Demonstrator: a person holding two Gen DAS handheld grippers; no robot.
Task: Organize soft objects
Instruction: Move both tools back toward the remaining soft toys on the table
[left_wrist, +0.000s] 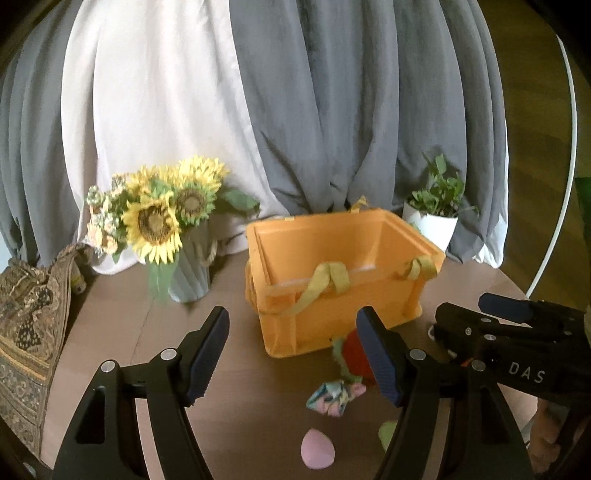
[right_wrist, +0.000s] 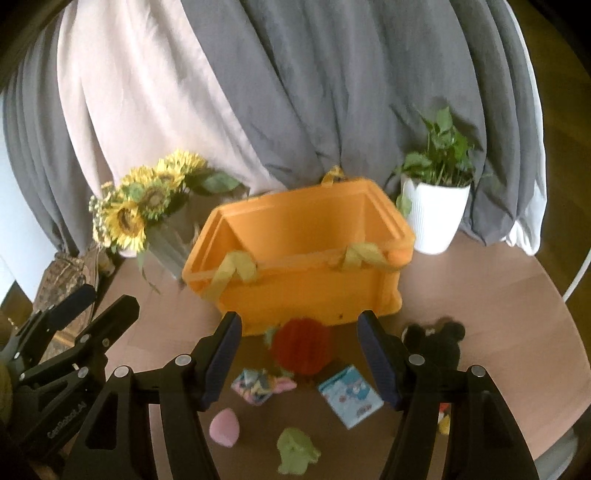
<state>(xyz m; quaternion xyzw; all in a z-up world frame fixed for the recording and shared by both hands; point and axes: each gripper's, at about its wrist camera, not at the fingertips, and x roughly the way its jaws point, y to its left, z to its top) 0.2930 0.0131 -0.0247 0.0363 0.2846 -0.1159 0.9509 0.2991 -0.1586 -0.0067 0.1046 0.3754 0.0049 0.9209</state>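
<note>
An orange crate (left_wrist: 332, 280) (right_wrist: 295, 258) with yellow-green strap handles stands open and looks empty on the brown table. In front of it lie soft things: a red plush ball (right_wrist: 301, 347) (left_wrist: 356, 354), a pastel patterned cloth (right_wrist: 258, 386) (left_wrist: 332, 397), a pink egg-shaped sponge (right_wrist: 224, 428) (left_wrist: 318, 448), a light green soft toy (right_wrist: 295, 452), a blue-white tissue pack (right_wrist: 350, 397) and a black plush (right_wrist: 437, 341). My left gripper (left_wrist: 291, 354) is open and empty above the table left of them. My right gripper (right_wrist: 299, 354) is open and empty above the red ball.
A vase of sunflowers (left_wrist: 166, 221) (right_wrist: 144, 214) stands left of the crate. A white potted plant (left_wrist: 432, 221) (right_wrist: 436, 206) stands at its right. A patterned cloth bag (left_wrist: 29, 325) lies at the table's left edge. Grey and white curtains hang behind.
</note>
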